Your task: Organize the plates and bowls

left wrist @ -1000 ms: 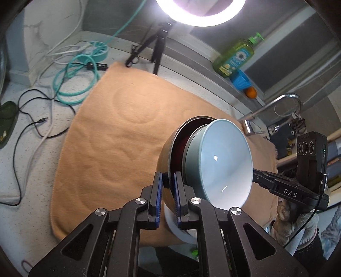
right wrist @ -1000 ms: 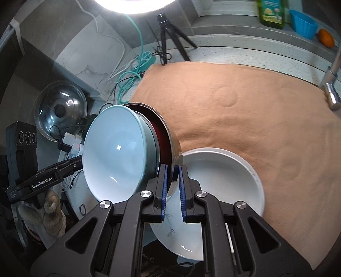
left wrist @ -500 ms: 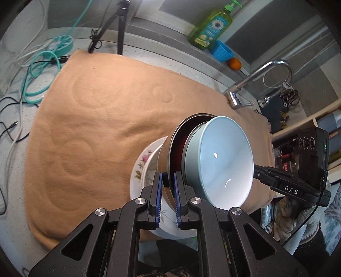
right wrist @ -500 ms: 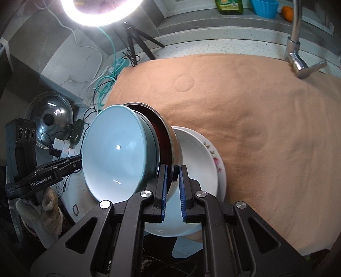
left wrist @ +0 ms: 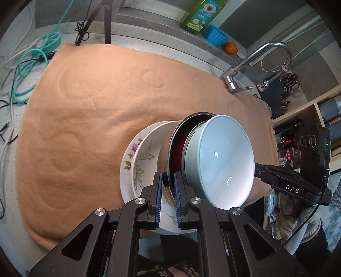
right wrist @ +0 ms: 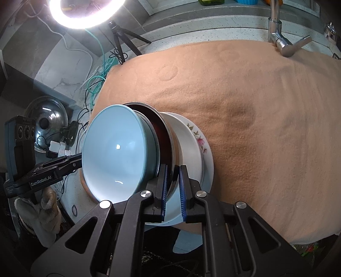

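A light blue bowl (left wrist: 221, 162) nests in a steel bowl with a dark red inside (left wrist: 181, 144). My left gripper (left wrist: 168, 191) is shut on the steel bowl's rim on one side. My right gripper (right wrist: 172, 187) is shut on the same rim (right wrist: 168, 136) on the opposite side, with the blue bowl (right wrist: 113, 153) inside it. The two nested bowls are tilted and sit over a white floral bowl (left wrist: 145, 157) stacked on a white floral plate (left wrist: 125, 170) on the peach towel (left wrist: 89, 110). The floral stack also shows in the right view (right wrist: 198, 140).
A faucet (left wrist: 251, 64) stands at the towel's far right edge. Dish soap (left wrist: 200, 12), a blue cup (left wrist: 215, 36) and an orange (left wrist: 231, 47) sit on the back ledge. A tripod (left wrist: 102, 21) and teal cables (left wrist: 27, 70) lie at the far left. A steel lid (right wrist: 46, 119) stands left.
Both grippers have carried the nested bowls across the towel, toward the faucet side. The white floral bowl and plate now sit right under and behind them.
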`<state>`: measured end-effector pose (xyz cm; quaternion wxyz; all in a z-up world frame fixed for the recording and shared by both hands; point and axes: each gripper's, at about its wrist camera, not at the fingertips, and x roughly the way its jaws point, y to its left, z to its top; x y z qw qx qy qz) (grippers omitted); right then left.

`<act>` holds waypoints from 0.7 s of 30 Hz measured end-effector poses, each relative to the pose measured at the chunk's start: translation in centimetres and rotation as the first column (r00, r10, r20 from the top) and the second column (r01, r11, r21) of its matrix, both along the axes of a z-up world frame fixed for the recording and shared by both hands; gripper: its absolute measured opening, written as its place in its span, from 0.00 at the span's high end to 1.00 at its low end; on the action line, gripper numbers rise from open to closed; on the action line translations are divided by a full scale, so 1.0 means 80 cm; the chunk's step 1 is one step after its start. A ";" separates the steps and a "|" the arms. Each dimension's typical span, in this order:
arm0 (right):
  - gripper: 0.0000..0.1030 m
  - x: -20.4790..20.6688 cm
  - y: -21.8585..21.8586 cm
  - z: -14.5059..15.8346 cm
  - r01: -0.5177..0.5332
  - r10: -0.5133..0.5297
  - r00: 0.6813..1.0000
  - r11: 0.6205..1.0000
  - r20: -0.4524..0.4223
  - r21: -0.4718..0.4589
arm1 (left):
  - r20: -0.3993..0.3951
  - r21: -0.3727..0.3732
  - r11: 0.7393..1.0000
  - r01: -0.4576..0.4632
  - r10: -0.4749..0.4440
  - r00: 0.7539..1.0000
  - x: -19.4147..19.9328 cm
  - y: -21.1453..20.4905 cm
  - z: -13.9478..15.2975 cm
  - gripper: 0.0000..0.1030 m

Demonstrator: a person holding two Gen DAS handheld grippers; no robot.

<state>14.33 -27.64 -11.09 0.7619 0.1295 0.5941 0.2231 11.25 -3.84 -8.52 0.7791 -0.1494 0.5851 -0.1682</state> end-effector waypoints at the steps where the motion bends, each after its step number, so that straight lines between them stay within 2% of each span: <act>1: 0.90 -0.001 0.000 -0.002 0.001 -0.001 1.000 1.000 -0.001 0.000 | 0.000 0.002 1.000 0.000 0.000 1.000 0.000 0.000 -0.001 0.91; 21: 0.89 -0.005 0.007 -0.002 -0.009 0.009 0.999 1.000 0.035 -0.018 | 0.015 0.015 1.000 -0.017 0.017 1.000 -0.006 0.001 -0.002 0.91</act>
